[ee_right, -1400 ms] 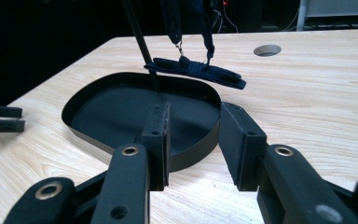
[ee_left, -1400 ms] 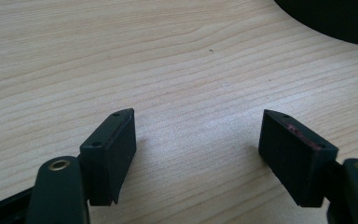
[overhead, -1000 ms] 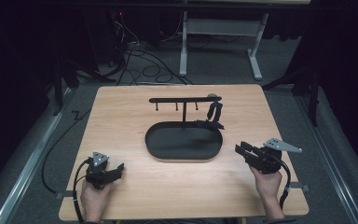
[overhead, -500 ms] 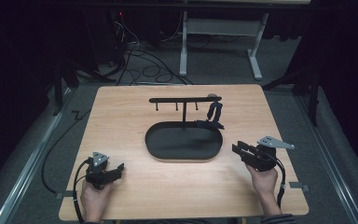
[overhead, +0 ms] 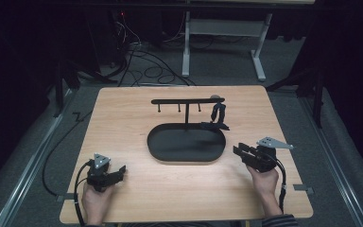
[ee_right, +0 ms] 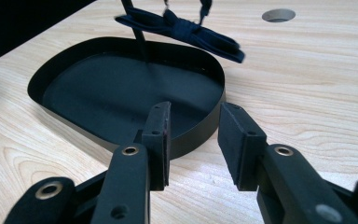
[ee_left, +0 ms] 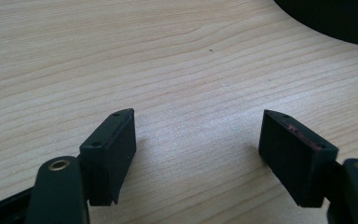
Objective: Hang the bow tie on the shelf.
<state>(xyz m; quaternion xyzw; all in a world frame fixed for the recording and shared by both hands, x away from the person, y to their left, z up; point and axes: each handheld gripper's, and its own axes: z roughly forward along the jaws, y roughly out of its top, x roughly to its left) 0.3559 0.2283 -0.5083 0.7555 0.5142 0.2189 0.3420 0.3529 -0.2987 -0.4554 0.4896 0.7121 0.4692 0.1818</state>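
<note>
A black oval tray (overhead: 184,147) lies at the middle of the wooden table (overhead: 123,127), with a thin T-shaped stand (overhead: 186,100) rising from its far rim. A dark strap tied like a bow (overhead: 217,114) hangs from the bar's right end and rests across the tray's rim (ee_right: 182,28). My right gripper (overhead: 237,151) lies just right of the tray, its jaws partly open toward the tray wall (ee_right: 193,135) with nothing between them. My left gripper (overhead: 118,171) rests near the front left, jaws wide open over bare wood (ee_left: 198,135), with the tray's edge (ee_left: 335,18) farther off.
A round hole (ee_right: 278,15) is cut in the tabletop behind the strap. Cables trail from both grippers over the front edge. Beyond the table's far edge are floor cables (overhead: 146,61) and a white desk frame (overhead: 222,28).
My right gripper has edged a little to the left, closer to the tray. The left gripper has stayed put.
</note>
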